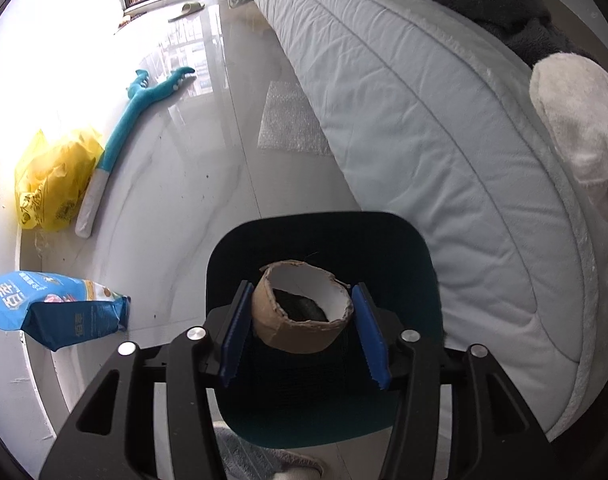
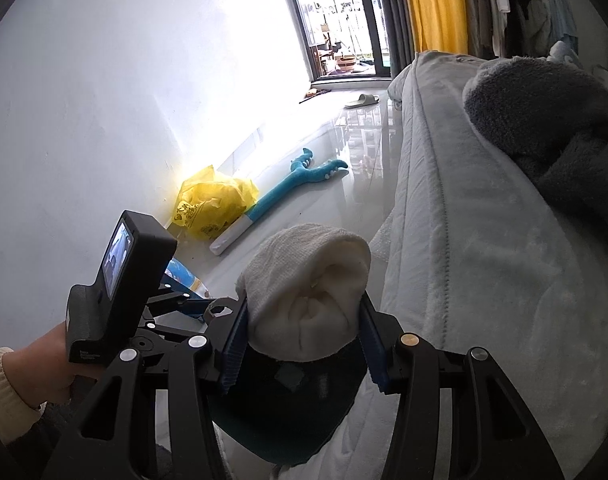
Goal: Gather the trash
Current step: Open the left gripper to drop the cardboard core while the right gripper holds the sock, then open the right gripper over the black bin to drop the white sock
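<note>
In the left wrist view my left gripper (image 1: 302, 332) is shut on a torn cardboard tape roll core (image 1: 304, 308), held above a dark blue trash bin (image 1: 403, 264) that stands on the floor beside the bed. In the right wrist view my right gripper (image 2: 302, 344) is shut on a rolled white sock (image 2: 307, 292), held above the same bin (image 2: 288, 420). The left gripper's camera body (image 2: 120, 280) and the hand holding it show at the lower left of that view.
A yellow plastic bag (image 1: 52, 184) (image 2: 212, 204), a blue plush toy (image 1: 124, 128) (image 2: 280, 192) and a blue snack bag (image 1: 56, 308) lie along the white wall. A bubble-wrap sheet (image 1: 292, 120) lies by the pale quilted bed (image 1: 423, 140). A slipper (image 2: 361, 100) sits near the balcony door.
</note>
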Tool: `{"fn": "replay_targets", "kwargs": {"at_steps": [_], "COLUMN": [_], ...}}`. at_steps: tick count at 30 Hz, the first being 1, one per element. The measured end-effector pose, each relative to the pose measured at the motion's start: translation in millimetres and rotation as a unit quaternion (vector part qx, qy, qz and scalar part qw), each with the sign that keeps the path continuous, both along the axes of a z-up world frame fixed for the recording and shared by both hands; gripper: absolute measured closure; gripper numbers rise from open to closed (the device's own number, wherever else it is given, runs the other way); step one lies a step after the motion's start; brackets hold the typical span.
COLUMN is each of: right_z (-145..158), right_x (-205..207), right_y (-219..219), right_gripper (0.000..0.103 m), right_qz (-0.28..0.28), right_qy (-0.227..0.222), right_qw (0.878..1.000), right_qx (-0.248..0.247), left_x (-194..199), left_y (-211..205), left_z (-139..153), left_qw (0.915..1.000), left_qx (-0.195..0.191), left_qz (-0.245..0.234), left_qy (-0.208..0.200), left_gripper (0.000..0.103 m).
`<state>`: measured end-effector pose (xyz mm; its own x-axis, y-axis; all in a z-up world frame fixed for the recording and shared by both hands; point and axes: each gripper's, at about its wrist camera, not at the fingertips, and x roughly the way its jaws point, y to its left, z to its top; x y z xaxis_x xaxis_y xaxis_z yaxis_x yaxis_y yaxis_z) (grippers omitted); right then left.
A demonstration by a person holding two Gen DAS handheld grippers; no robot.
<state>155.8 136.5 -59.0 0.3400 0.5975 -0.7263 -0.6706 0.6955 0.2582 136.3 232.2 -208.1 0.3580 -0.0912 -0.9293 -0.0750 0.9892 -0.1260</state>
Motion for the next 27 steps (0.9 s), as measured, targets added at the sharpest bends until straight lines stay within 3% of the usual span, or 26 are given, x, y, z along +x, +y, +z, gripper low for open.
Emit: {"fn": "replay_targets", "kwargs": {"at_steps": [6, 17, 27], "right_z": [-14.9, -53.6, -85.0], "right_x": [-1.1, -3.3, -11.6], "right_y": [20.4, 51.5, 69.1], "right_gripper": [0.052, 0.052, 0.052], "right_qz": [0.006, 0.021, 0.036], "right_qy": [0.017, 0.047, 0.076], "right_qw": [1.0, 0.997, 0.993], "right_qx": [-0.01, -0.056, -0.088], "left_x": [-7.2, -18.0, -25.9], "left_y": [20.2, 45.5, 54.7], "left_z": [1.7, 36.9, 72.1], "left_qw": [0.9998, 0.9959, 0.9851], "left_qx": [-0.014, -0.002, -0.003], "left_qz": [0.014, 0.032, 0.041], "left_qy": [-0.008, -0.085, -0.167], "left_gripper": [0.022, 0.021, 0.019]}}
